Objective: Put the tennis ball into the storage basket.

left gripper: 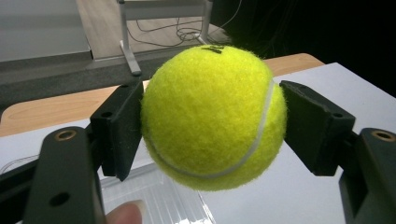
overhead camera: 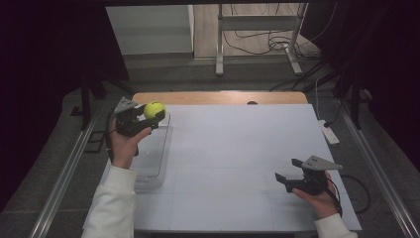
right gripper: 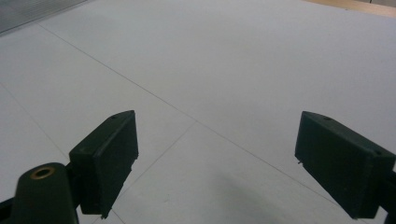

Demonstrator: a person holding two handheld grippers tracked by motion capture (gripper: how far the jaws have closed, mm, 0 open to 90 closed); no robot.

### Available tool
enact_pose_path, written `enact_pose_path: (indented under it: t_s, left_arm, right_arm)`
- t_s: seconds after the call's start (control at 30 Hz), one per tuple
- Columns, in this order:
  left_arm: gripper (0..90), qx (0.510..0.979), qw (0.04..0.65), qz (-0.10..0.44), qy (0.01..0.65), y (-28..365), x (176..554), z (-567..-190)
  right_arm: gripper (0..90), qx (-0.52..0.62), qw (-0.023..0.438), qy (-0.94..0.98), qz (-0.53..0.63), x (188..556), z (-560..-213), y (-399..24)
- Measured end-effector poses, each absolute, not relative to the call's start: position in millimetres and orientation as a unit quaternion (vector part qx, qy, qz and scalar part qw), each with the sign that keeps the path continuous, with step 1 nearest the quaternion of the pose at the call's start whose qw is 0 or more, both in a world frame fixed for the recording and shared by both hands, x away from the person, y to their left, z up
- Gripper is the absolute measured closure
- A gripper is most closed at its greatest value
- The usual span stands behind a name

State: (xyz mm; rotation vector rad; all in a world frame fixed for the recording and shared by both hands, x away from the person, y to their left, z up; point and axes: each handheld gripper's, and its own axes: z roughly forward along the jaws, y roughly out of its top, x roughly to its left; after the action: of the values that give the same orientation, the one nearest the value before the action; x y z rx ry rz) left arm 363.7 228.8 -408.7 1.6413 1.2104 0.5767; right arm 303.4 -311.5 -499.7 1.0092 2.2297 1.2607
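- While we look down from the high view, we see our left gripper (overhead camera: 148,119) clamped on a tennis ball (overhead camera: 154,109), raised above the far end of a clear plastic tray (overhead camera: 151,171) at the left edge of the tabletop (overhead camera: 237,148).
- Up close in the left gripper view, the tennis ball (left gripper: 212,116) is a fuzzy yellow-green sphere with a curved white seam, and the flat black pads (left gripper: 119,128) press on its two sides.
- Under the ball we make out the tray (left gripper: 159,198), transparent, ribbed and glossy.
- Our right gripper (overhead camera: 292,171) sits low over the near right part of the tabletop, well apart from the ball, jaws spread wide with nothing between them.
- From the right gripper view, its pads (right gripper: 109,158) are blocky matte black slabs above the smooth white sheet (right gripper: 224,70), which is crossed by thin straight lines.
- Beyond the sheet's far edge a strip of bare wood (overhead camera: 218,97) shows.
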Motion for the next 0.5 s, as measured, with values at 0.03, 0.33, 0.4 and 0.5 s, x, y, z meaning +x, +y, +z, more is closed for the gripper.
enact_pose_path:
  t_s: [0.03, 0.33, 0.4, 0.5]
  left_arm:
    - [26.9, 0.675, 0.489, 0.237, 0.499, 230, 364, -409]
    - [27.0, 0.668, 0.484, 0.241, 0.511, 239, 366, -412]
    - [27.0, 0.665, 0.484, 0.242, 0.514, 241, 366, -412]
    - [27.0, 0.663, 0.484, 0.242, 0.518, 244, 367, -413]
  right_arm:
    - [14.0, 0.36, 0.193, 0.794, 0.449, 303, -500, -311]
    - [14.0, 0.359, 0.193, 0.795, 0.449, 304, -500, -311]
    - [14.0, 0.36, 0.193, 0.795, 0.449, 304, -500, -311]
    - [14.0, 0.359, 0.194, 0.795, 0.449, 303, -500, -311]
